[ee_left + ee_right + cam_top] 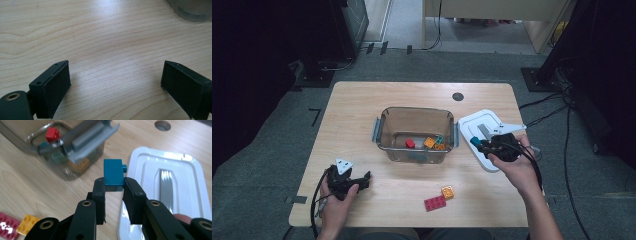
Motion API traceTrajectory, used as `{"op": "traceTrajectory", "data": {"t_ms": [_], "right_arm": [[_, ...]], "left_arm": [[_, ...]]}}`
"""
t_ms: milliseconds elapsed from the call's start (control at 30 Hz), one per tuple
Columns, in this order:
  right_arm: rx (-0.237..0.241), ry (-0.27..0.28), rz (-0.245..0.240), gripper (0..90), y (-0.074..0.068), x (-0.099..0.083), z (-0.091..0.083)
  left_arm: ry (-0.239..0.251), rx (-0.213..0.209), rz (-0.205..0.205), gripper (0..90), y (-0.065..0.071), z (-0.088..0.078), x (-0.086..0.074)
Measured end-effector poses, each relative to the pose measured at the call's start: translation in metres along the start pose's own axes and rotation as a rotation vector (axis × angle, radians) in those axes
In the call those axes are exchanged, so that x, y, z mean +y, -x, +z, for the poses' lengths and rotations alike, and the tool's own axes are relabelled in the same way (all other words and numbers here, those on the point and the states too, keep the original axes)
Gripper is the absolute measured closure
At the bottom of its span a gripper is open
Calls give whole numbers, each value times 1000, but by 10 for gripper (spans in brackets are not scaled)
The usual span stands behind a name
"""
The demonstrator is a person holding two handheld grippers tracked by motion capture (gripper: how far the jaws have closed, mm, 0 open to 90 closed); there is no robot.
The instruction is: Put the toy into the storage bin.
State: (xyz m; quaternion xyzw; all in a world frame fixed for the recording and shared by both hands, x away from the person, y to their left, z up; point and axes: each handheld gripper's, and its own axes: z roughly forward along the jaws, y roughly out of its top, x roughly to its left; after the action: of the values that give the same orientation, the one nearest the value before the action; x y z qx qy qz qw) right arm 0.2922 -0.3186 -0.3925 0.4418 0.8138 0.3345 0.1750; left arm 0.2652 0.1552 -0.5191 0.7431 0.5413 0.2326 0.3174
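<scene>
Right gripper (pixel 113 188): clamped on the teal brick (pixel 113 172), which sticks up from its jaw tips.
Brick's place: above the white lid (pixel 175 195), beside the clear bin (pixel 384 131).
Left gripper (pixel 115 82): jaws wide apart over bare table (pixel 100 37).

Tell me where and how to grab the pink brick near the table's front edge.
Grip the pink brick across its two long side walls, coming straight down from above. It lies flat, studs up, so the narrow width probably suits the jaws. Keep clear of the end beside the orange brick, which sits close against it.
</scene>
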Motion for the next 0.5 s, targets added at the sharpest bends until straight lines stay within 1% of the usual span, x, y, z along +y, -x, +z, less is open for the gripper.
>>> {"op": "traceTrajectory", "data": {"t_ms": [133, 333, 500], "right_arm": [[22, 24, 6, 731, -4, 18, -1], [53, 48, -41, 731, -19, 46, 3], [86, 49, -85, 731, -37, 65, 14]], "left_arm": [[0, 1, 1, 83, 0, 0, 0], [0, 0, 2, 83, 0, 0, 0], [0, 0, 2, 84, 0, 0, 0]]}}
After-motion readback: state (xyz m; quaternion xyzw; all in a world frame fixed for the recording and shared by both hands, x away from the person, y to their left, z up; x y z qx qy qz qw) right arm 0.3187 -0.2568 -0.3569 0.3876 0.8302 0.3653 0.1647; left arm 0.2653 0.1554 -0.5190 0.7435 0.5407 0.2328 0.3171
